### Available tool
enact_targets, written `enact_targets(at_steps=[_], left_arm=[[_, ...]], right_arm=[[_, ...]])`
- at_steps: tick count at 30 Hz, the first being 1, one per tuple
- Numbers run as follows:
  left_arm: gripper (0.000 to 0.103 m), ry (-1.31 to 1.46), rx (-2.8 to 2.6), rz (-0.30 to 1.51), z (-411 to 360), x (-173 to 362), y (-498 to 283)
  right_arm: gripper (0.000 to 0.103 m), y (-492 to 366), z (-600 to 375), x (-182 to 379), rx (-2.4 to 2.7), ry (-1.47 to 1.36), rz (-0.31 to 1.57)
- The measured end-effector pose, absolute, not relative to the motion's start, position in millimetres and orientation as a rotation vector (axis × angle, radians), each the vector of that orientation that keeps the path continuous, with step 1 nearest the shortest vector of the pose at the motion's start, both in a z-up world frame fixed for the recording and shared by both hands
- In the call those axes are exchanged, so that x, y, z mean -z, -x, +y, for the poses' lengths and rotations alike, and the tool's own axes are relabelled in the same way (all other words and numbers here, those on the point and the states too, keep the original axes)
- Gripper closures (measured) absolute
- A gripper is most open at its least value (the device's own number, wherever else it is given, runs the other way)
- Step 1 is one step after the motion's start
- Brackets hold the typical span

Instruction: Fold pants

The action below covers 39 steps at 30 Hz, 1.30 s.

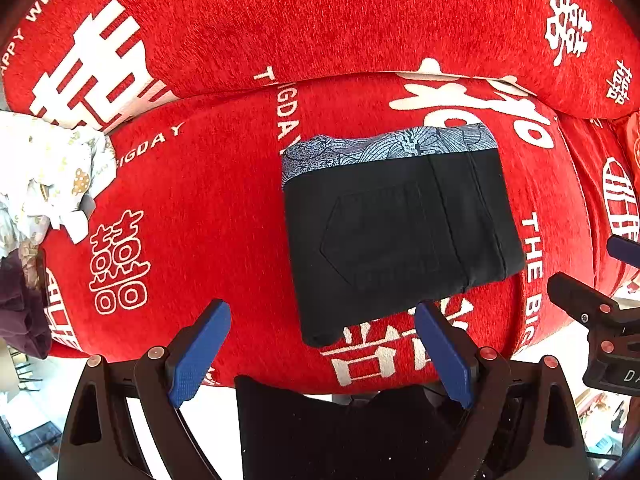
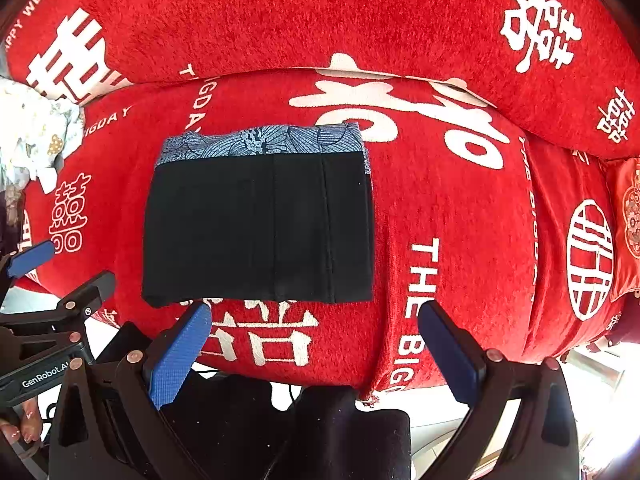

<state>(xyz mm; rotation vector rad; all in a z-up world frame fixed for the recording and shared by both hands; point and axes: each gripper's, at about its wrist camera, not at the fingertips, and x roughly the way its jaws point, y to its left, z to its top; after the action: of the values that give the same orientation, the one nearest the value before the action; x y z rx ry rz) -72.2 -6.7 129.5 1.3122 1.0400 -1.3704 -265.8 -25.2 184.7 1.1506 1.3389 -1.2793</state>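
Black pants (image 1: 396, 236) lie folded into a compact rectangle on the red sofa seat, a back pocket on top and a blue patterned band (image 1: 384, 148) along the far edge. They also show in the right wrist view (image 2: 256, 228). My left gripper (image 1: 322, 344) is open and empty, just in front of the pants' near edge. My right gripper (image 2: 314, 332) is open and empty, in front of the pants' near right corner. Each gripper appears at the side of the other's view.
The red sofa cover (image 1: 208, 208) with white lettering covers the seat and backrest (image 2: 280, 20). A crumpled white patterned cloth (image 1: 44, 176) and a dark maroon garment (image 1: 20, 312) lie at the left end. A red cushion (image 2: 628, 224) sits at the right end.
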Motion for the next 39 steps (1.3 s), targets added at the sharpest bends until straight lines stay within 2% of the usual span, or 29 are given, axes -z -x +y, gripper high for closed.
enact_targets(at_steps=[39], left_arm=[[0.009,-1.344,1.342,1.004,-11.3,-123.7,74.4]], right_arm=[[0.0,263.4,-32.6,-178.5,1.271,-1.162,1.357]])
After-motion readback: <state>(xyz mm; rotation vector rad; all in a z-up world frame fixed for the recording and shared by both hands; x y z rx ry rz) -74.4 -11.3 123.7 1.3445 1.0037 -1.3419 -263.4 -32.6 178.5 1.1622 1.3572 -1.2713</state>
